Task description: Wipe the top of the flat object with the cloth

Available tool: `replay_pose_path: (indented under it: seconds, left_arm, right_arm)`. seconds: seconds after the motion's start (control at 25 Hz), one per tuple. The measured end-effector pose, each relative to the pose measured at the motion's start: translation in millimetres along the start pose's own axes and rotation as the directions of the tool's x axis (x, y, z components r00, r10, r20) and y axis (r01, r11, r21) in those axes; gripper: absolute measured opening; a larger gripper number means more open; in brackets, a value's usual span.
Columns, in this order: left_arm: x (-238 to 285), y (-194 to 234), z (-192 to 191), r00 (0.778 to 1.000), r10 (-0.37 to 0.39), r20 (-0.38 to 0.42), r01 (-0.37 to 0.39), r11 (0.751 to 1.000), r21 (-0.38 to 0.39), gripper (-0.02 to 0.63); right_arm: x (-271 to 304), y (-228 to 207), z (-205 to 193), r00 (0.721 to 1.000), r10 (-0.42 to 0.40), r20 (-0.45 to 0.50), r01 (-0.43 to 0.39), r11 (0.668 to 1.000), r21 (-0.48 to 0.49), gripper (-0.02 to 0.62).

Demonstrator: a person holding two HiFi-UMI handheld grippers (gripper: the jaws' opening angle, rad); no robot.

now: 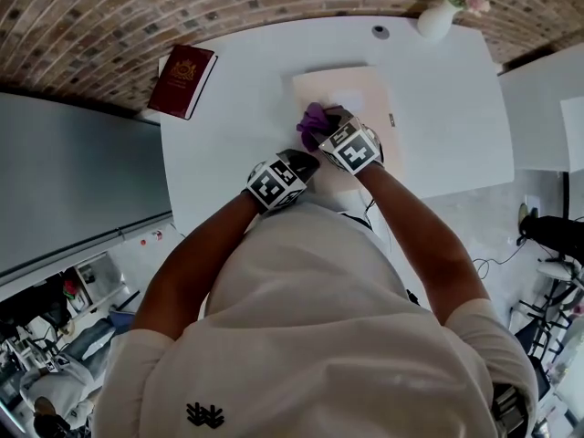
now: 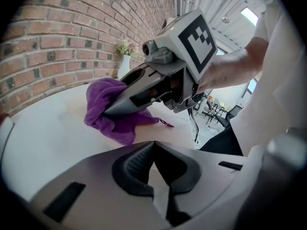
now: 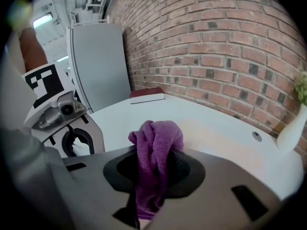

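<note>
A flat beige board (image 1: 351, 88) lies on the white table (image 1: 228, 144). A purple cloth (image 1: 313, 120) rests bunched on the board's near left part. My right gripper (image 1: 321, 128) is shut on the cloth, which fills the gap between its jaws in the right gripper view as a purple cloth (image 3: 154, 145). The left gripper view shows that right gripper (image 2: 112, 110) pressing the cloth (image 2: 108, 116) down onto the board (image 2: 177, 131). My left gripper (image 1: 307, 161) sits just near-left of the right one, low at the board's near edge. Its jaws are shut with nothing between them.
A dark red book (image 1: 182, 80) lies at the table's far left corner. A white vase with flowers (image 1: 438, 15) stands at the far right, beside a small round fitting (image 1: 380, 32). A brick wall runs behind the table, and a grey panel (image 1: 73, 181) stands on the left.
</note>
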State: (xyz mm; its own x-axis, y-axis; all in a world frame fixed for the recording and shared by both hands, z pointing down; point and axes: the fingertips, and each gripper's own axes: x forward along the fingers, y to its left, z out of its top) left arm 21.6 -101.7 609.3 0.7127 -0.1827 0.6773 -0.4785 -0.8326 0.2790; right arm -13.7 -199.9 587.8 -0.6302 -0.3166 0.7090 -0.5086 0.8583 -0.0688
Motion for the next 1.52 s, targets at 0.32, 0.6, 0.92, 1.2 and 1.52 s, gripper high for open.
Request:
replay_pose_path:
  seconds: [0.32,0.6,0.92,1.2,1.52]
  left_arm:
    - [-0.5,0.9,-0.3,1.000,0.004,-0.005,-0.004,1.000,-0.010,0.025]
    - [-0.7,0.4,-0.1,1.000,0.007,-0.005,-0.007,1.000,-0.017,0.025]
    - [0.9,1.7,0.7,1.000,0.008,0.002,-0.008,1.000,-0.024,0.025]
    - [0.2,1.0,1.1,1.000,0.006,0.004,-0.006,1.000,-0.027,0.025]
    - [0.4,1.0,1.7,1.000,0.003,0.006,-0.002,1.000,-0.025,0.025]
  right_arm:
    - [-33.4,-57.7,-36.4,0.995,-0.104,-0.003,0.104,0.990,0.096,0.115]
    - [-69.0,-115.9,-74.4,0.974,-0.222,-0.033,0.224,0.958,0.176,0.115]
    - [-98.6,-169.9,-101.4,0.946,-0.319,-0.057,0.322,0.908,0.267,0.115]
    - [-101.4,-166.5,-78.1,0.943,-0.332,-0.036,0.331,0.913,0.238,0.115]
    - [-57.4,-102.0,-13.5,0.979,-0.198,0.047,0.191,0.973,0.133,0.115]
